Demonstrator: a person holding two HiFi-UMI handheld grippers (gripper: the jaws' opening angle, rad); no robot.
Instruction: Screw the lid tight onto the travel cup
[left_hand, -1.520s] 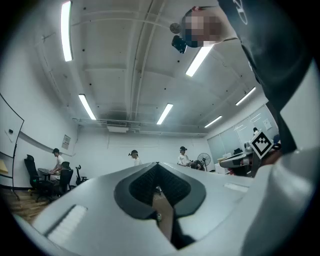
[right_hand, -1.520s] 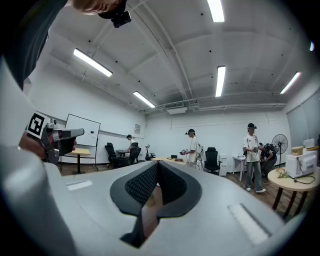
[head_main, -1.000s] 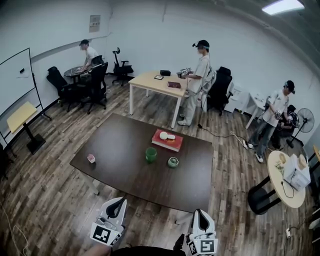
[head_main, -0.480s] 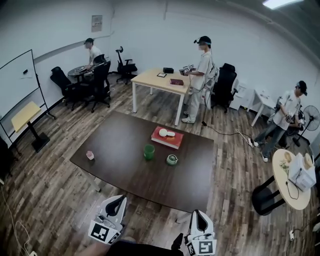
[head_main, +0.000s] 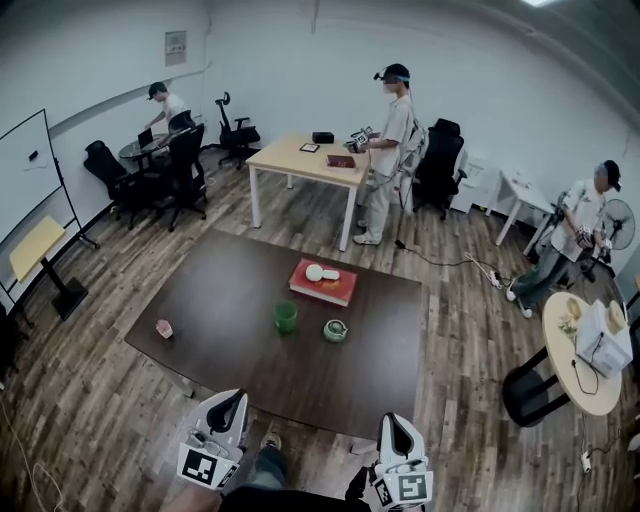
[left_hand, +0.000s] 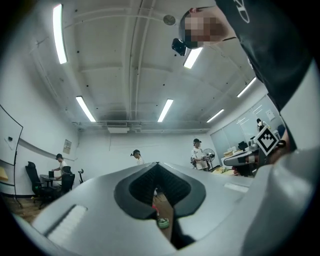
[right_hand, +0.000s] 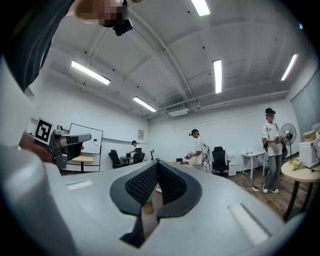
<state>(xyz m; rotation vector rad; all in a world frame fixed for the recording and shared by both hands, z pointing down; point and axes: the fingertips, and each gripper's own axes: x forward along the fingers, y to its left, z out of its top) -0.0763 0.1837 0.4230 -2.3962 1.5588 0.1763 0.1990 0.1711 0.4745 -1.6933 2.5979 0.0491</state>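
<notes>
Both grippers are held low, short of the near edge of the dark counter and not over it. The left gripper is shown with its jaws brought fully together, and nothing is caught between them; in the left gripper view only a thin slit is left between the pads. The right gripper is closed up in the same way and nothing is carried in it.

The green travel cup is stood upright on the counter, well ahead of both pairs of jaws, between their two lines and somewhat nearer the left gripper's. The lid is laid flat on the counter just beside the cup, on the side toward the right jaws. It is apart from the cup and not set on it.

Farther from the jaws than the cup and lid, a flat red box is seen on the counter, with two white things resting on its top. A small pink thing is placed well out to the left of the left jaws, near the counter's edge. A standing person is seen far beyond the counter.
</notes>
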